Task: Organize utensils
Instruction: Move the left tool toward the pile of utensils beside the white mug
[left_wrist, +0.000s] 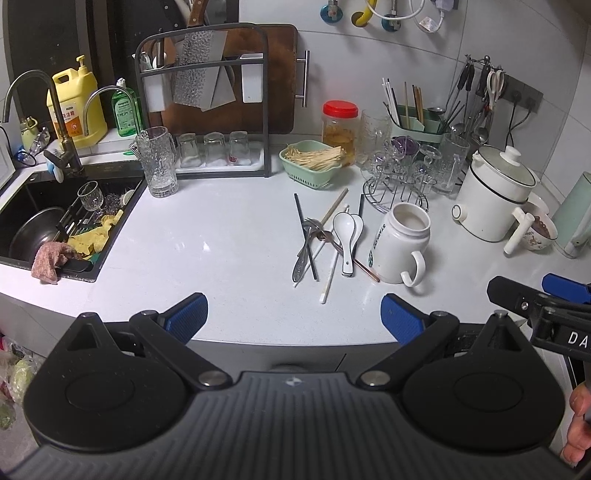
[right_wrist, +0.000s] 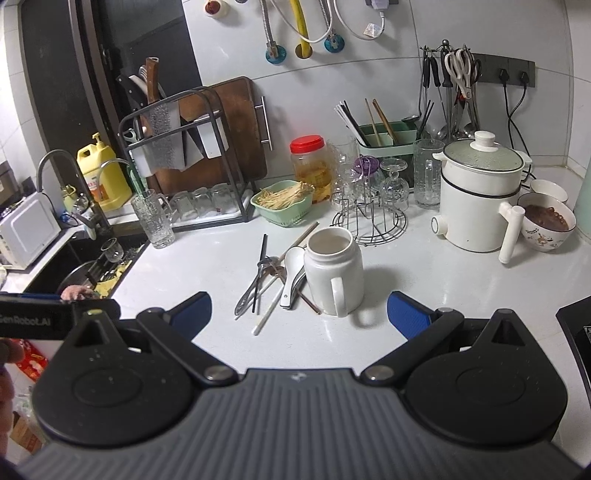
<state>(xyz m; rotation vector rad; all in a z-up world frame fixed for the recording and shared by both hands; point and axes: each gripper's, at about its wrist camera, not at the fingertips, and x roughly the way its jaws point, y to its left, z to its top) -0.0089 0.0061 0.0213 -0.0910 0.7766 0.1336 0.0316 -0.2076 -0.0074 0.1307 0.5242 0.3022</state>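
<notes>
1. Left wrist view: the left gripper (left_wrist: 293, 314) is held spread wide, nothing in it, back at the counter (left_wrist: 221, 251) edge. The utensils (left_wrist: 325, 240) are heaped crisscross just left of the mug (left_wrist: 400, 245). Chopsticks (left_wrist: 304, 236) look thin, stiff and probably slippery, so they're best pinched mid-shaft.

2. Right wrist view: the right gripper (right_wrist: 299, 314) is also gaping and empty. The spoons (right_wrist: 293, 275), touching the mug (right_wrist: 332, 273), look ceramic, so breakable; the handle is the safer grab.

Even overhead light, soft glare on the white counter (left_wrist: 229, 236), sharp focus, strong fisheye bending at edges.
</notes>
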